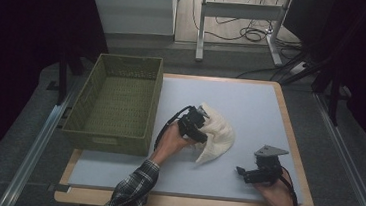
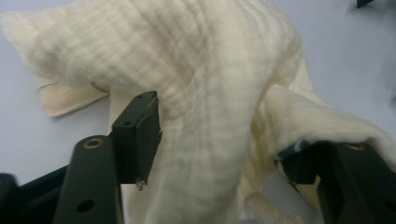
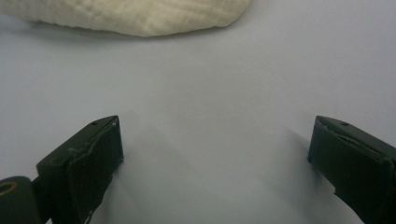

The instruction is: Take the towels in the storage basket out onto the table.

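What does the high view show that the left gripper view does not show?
High view alone: the green woven basket at the table's left, the person's hands, and the right gripper apart from the cloth. Left gripper view alone: a fold of cloth hanging between the left gripper's parted fingers, draping over one. Both show the cream cloth lying on the pale blue table.

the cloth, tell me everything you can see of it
The cloth is cream, soft and ribbed like a woven towel, with a flat hemmed edge. It lies crumpled in a loose heap on the pale blue table, right of the basket and apart from it. The left hand-held gripper straddles a fold, jaws apart, not pinching.
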A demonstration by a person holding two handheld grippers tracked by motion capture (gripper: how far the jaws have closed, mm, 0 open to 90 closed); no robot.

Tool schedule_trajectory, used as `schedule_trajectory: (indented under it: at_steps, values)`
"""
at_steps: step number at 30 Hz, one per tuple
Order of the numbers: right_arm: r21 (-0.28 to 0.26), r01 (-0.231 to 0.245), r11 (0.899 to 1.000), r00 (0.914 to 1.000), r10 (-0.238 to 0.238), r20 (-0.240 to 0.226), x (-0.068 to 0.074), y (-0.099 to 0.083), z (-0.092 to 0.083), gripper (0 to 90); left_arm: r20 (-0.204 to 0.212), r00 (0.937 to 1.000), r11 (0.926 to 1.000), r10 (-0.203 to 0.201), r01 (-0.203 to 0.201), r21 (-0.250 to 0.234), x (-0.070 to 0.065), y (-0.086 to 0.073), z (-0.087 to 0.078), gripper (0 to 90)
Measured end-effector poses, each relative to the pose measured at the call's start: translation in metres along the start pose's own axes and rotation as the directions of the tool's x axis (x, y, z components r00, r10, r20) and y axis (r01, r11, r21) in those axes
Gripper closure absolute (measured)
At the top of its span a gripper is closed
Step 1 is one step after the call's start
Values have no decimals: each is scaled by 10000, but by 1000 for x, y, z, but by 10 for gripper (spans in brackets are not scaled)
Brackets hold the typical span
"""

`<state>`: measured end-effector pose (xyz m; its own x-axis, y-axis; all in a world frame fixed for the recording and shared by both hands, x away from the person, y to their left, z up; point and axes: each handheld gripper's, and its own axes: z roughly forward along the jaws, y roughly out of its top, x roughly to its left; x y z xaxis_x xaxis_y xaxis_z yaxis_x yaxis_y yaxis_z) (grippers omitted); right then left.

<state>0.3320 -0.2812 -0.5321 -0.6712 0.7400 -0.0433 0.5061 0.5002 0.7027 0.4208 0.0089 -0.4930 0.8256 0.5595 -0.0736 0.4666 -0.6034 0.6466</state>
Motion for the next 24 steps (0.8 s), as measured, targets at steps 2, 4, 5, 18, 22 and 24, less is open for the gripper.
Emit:
schedule_trajectory:
  at_steps: [2, 4, 5, 18, 22, 24]
  values:
    - [-5, 0, 10000, 10000, 0, -9, 0, 0, 0, 34, -19, 10000, 9999, -35, 35, -108, -2, -4, -5, 347]
    - [-29, 19, 10000, 10000, -20, -13, 0, 0, 0, 37, -45, 9998, 9993, -199, 198, -324, -7, -14, -12, 340]
    - [-13, 7, 10000, 10000, -7, -12, 0, 0, -1, 45, -83, 9997, 9992, -216, 213, -336, -7, -17, -14, 340]
    - [-694, 117, 9975, 9926, -199, -1195, 11, 10, -14, 339, -180, 9950, 9909, -980, 959, -942, -19, -64, -30, 361]
    - [-812, 114, 9966, 9831, -260, -1814, 20, 18, -14, 389, -472, 9925, 9893, -1125, 1075, -990, -23, -77, -30, 357]
    - [-802, 180, 9966, 9795, -337, -1988, 22, 20, -13, 401, -706, 9903, 9887, -1194, 1121, -1000, -25, -84, -30, 341]
